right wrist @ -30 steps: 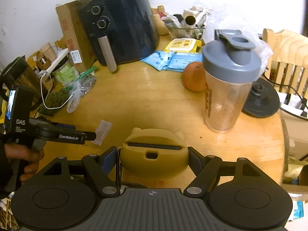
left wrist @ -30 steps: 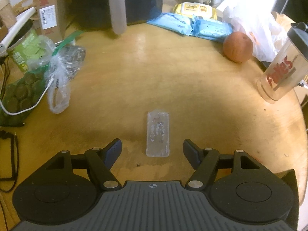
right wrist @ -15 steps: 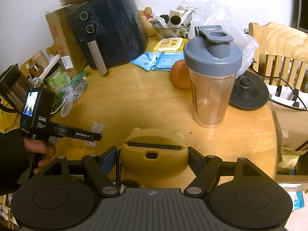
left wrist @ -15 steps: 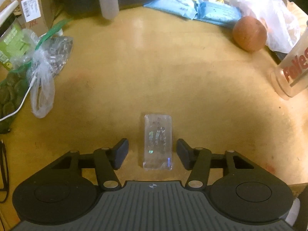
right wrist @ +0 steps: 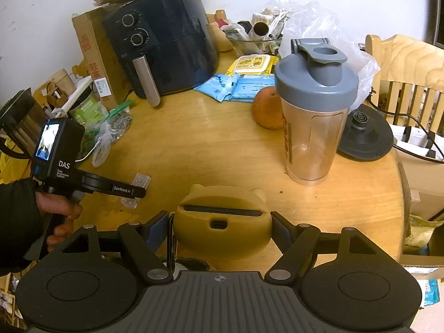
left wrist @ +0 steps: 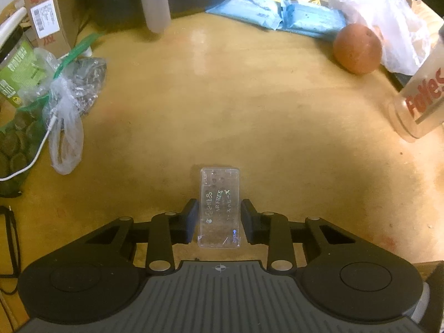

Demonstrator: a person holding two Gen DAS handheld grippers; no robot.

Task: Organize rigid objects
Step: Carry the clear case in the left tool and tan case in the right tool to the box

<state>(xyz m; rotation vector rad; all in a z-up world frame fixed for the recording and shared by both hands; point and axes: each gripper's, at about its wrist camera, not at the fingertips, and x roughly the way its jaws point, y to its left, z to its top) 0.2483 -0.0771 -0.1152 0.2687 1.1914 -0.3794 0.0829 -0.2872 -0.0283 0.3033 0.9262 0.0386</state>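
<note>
A small clear plastic case (left wrist: 219, 208) with printed lettering lies flat on the wooden table (left wrist: 222, 111). My left gripper (left wrist: 219, 219) straddles it from above. Its jaws are closing, and the pads (left wrist: 191, 219) stand right against the case's two long sides. In the right wrist view the same case (right wrist: 140, 180) shows under the left gripper (right wrist: 136, 194), which a sleeved hand holds. My right gripper (right wrist: 220, 222) is shut on a yellow bear-eared case (right wrist: 222, 230) with a metal clip on its left, held above the table's near edge.
A clear shaker bottle (right wrist: 313, 116) with a grey lid stands at the right, an orange (right wrist: 266, 108) behind it. A dark air fryer (right wrist: 166, 41), a cardboard box (right wrist: 91, 52) and blue packs (right wrist: 230, 84) line the back. Plastic bags (left wrist: 66, 127) lie left; a black kettle base (right wrist: 363, 136) sits far right.
My left gripper came down and forward over the clear case, and its jaws narrowed from wide apart to the case's sides. My right gripper kept its hold on the yellow case.
</note>
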